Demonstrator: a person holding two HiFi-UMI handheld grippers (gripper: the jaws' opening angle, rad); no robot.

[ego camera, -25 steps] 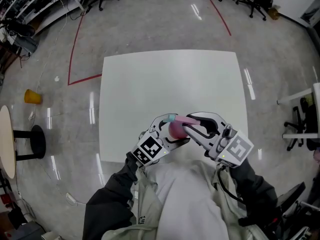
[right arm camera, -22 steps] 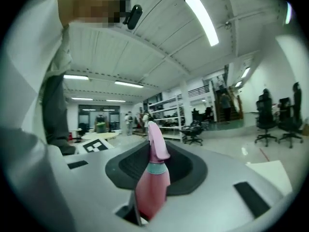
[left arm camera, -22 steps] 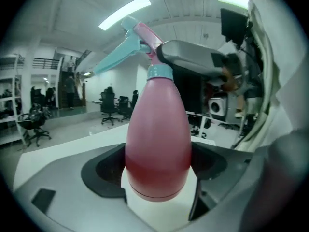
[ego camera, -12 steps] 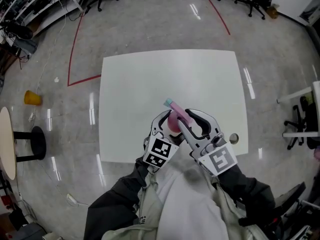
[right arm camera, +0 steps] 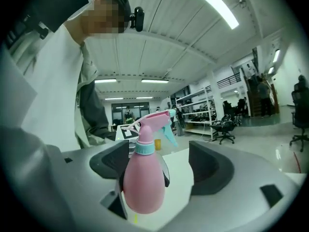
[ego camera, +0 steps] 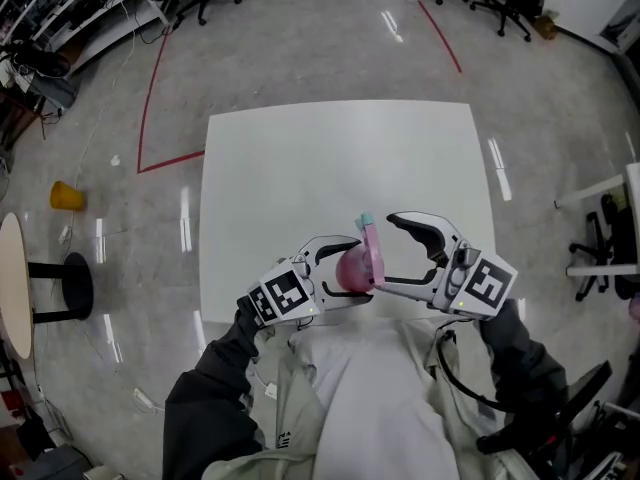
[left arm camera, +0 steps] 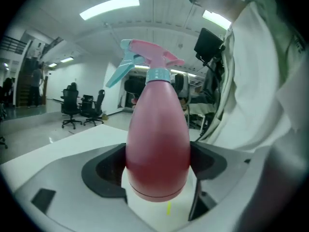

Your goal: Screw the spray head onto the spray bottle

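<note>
Grippers: 2. Left gripper clamps 1 spray bottle by its smooth, glossy pink teardrop body, over the white table's 6 o'clock edge. Right gripper, at the bottle's 3 o'clock: jaws just opening, now wide, bottle between them unclamped. 1 spray head, pink plastic with teal collar and trigger, sits on the neck.

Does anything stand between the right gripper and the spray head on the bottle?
Nothing visible does. The right gripper has just been opening; its jaws stand wide, with the bottle between them and the spray head just above. The left gripper grips the bottle's lower body.
</note>
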